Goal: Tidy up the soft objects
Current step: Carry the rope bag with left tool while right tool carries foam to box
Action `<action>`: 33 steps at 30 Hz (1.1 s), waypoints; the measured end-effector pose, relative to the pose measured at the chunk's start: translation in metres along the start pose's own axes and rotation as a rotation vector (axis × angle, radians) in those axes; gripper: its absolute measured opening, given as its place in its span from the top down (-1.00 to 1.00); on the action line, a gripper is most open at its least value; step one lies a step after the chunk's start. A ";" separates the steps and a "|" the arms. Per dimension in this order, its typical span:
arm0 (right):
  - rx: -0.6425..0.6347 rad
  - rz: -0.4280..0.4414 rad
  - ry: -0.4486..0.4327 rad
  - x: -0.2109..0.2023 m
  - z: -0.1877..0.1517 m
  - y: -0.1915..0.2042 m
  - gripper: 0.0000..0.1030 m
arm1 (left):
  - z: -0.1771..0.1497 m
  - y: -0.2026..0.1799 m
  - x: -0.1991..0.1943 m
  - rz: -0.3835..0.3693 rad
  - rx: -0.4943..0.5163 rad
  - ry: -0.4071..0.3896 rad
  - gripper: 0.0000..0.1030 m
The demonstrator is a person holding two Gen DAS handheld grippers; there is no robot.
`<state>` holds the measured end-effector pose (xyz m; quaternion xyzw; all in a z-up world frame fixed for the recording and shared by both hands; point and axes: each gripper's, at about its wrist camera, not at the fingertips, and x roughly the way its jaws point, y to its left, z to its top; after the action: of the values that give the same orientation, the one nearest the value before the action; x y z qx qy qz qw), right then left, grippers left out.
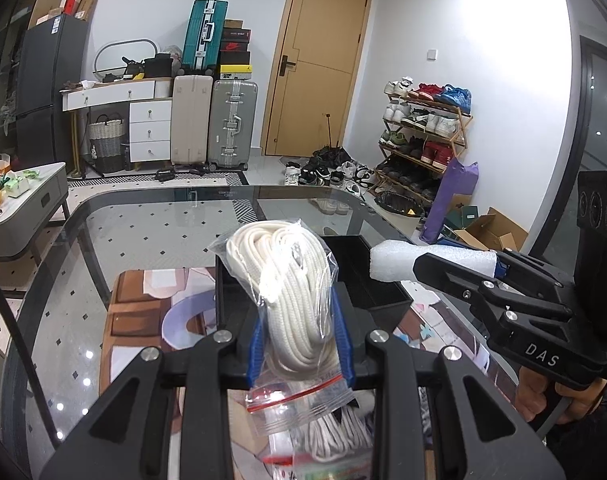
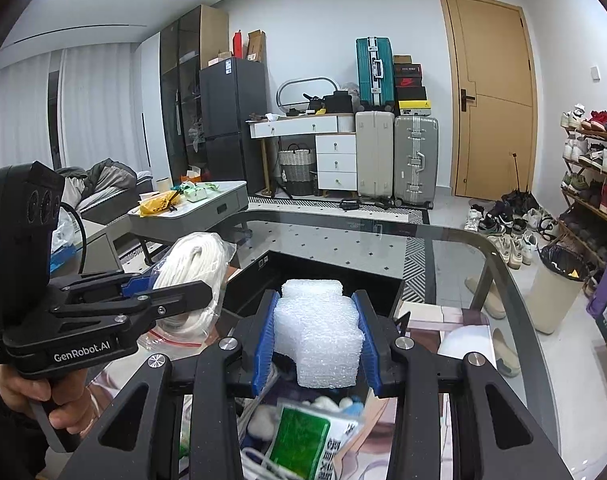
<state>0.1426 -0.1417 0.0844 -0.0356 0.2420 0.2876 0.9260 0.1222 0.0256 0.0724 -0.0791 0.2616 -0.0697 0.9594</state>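
My left gripper is shut on a clear zip bag of white rope, held upright above the glass table, just in front of a black bin. The bag also shows in the right wrist view. My right gripper is shut on a white foam block, held over the near edge of the black bin. In the left wrist view the foam block sticks out of the right gripper above the bin's right side.
The glass table carries more bagged rope and a green-labelled packet close below the grippers. A grey side table stands left. Suitcases, a shoe rack and a bin are beyond.
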 end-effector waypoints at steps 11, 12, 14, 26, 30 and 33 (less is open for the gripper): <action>0.007 -0.022 0.052 0.042 0.017 -0.015 0.28 | 0.005 0.007 0.030 -0.009 -0.030 0.036 0.46; 0.010 -0.023 0.058 0.044 0.017 -0.017 0.28 | 0.006 0.008 0.031 -0.008 -0.036 0.037 0.46; 0.017 -0.021 0.064 0.047 0.015 -0.019 0.28 | 0.008 0.008 0.034 -0.008 -0.044 0.037 0.46; -0.003 -0.017 0.106 0.077 0.017 -0.021 0.28 | 0.015 0.014 0.055 0.026 -0.066 0.062 0.45; -0.006 -0.009 0.132 0.090 0.015 -0.018 0.28 | 0.014 0.015 0.063 0.045 -0.061 0.075 0.45; -0.016 -0.008 0.149 0.098 0.013 -0.019 0.28 | 0.013 0.014 0.070 0.051 -0.054 0.091 0.45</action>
<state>0.2288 -0.1043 0.0487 -0.0651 0.3079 0.2825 0.9062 0.1903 0.0281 0.0466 -0.0950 0.3088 -0.0418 0.9455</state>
